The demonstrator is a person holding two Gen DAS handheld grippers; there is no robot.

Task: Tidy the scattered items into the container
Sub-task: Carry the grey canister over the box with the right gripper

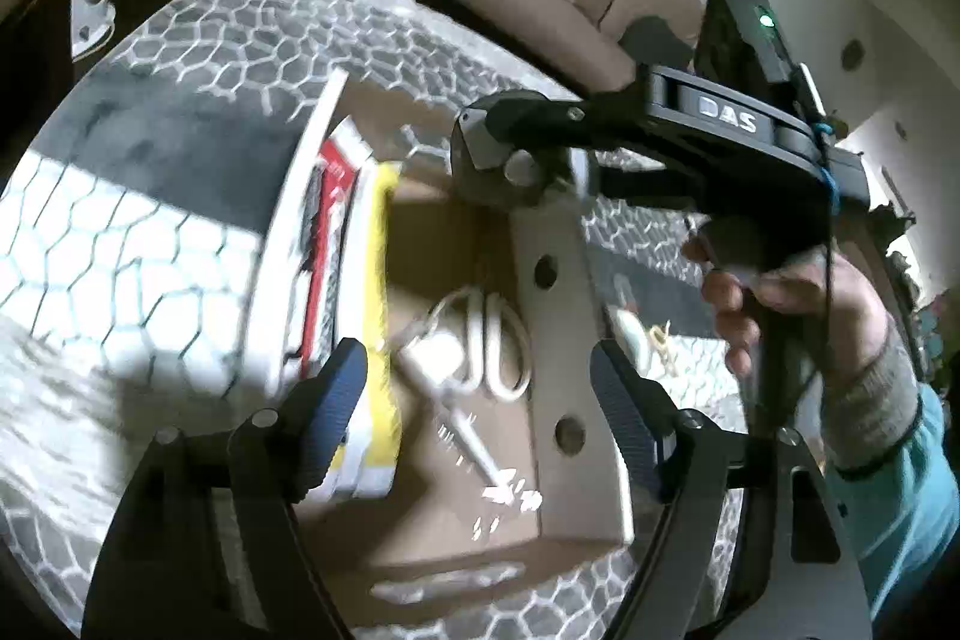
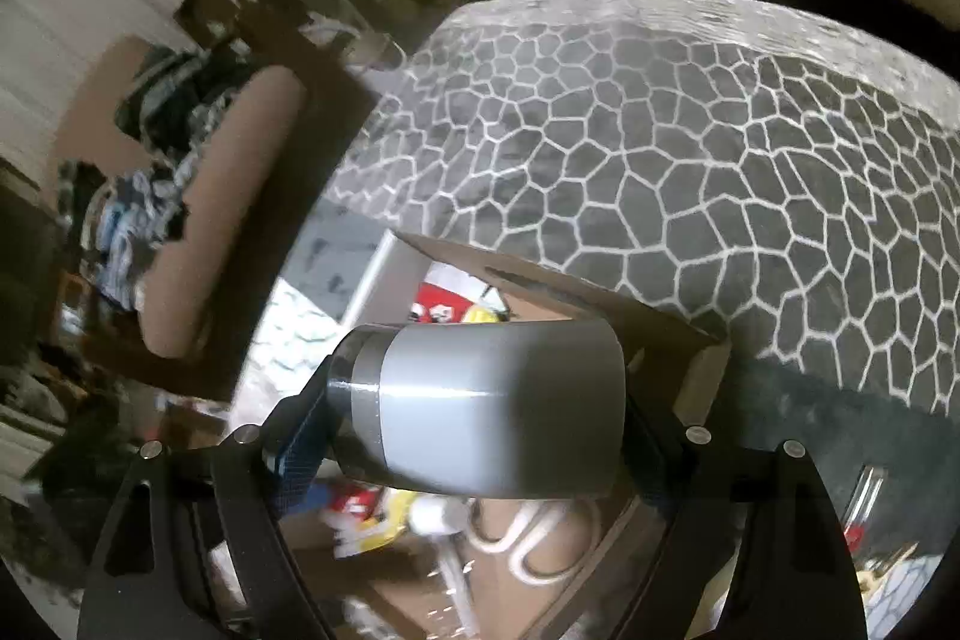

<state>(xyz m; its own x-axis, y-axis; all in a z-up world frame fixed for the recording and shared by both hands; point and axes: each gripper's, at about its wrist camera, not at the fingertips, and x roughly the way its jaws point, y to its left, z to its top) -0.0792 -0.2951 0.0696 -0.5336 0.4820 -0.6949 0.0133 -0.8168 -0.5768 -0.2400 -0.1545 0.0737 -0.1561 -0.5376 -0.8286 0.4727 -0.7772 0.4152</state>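
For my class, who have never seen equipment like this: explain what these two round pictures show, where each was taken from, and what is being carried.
There is no robot here. A person holds a hand-operated gripper in each hand, and each has a wide-angle camera looking forward along its two fingers.

The left wrist view shows the left gripper, jaws apart with nothing between them, over an open cardboard box on a grey patterned rug. Inside lie a coiled white cable and a yellow packet. The same view also shows the person's hand holding the other gripper.

The right wrist view shows the right gripper clamped on a grey bottle lying sideways between its fingers, above the same box.
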